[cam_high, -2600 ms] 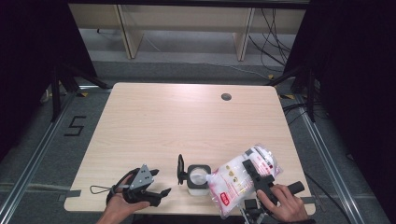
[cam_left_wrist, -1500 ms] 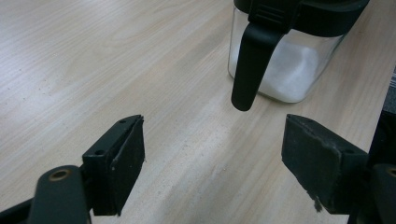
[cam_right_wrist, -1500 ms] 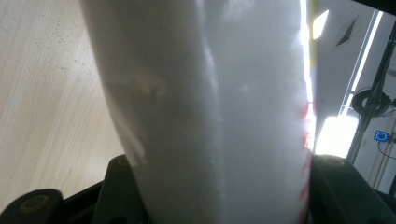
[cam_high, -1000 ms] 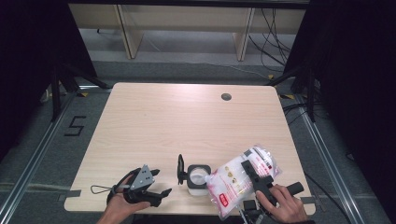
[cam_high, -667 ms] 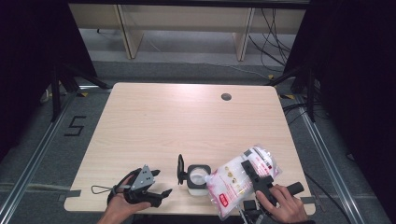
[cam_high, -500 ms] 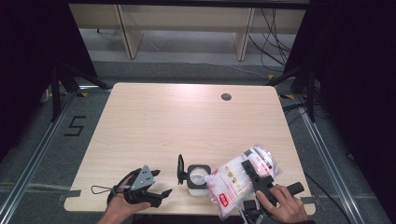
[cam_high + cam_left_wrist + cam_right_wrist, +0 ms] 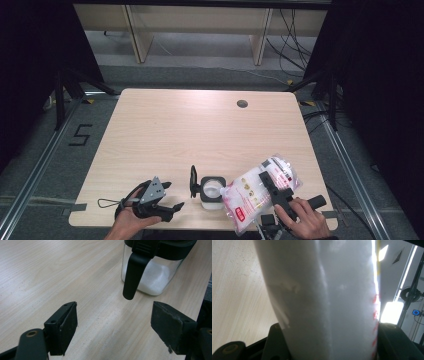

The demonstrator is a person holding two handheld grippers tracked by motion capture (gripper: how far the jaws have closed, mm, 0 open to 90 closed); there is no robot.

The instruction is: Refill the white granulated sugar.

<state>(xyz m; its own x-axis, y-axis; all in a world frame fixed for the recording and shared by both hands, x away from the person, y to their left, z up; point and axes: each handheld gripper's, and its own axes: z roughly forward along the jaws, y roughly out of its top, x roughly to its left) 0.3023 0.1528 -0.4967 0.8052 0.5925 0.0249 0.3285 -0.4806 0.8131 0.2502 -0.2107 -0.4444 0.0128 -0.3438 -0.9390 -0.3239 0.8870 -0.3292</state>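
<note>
Jaws of the right gripper [image 7: 266,181] clamp a white plastic bag with red print [image 7: 256,191] above the light wooden table's [image 7: 200,130] near edge, high view. Left gripper [image 7: 113,327] view: jaws apart, empty, facing a clear glass jar with black lid [image 7: 156,267]. Right gripper view: bag pinched between both jaws.

Digit "5" marked in black on floor [image 7: 81,135], left of table. Red print on bag [image 7: 252,195], too small to read. No other legible text.
</note>
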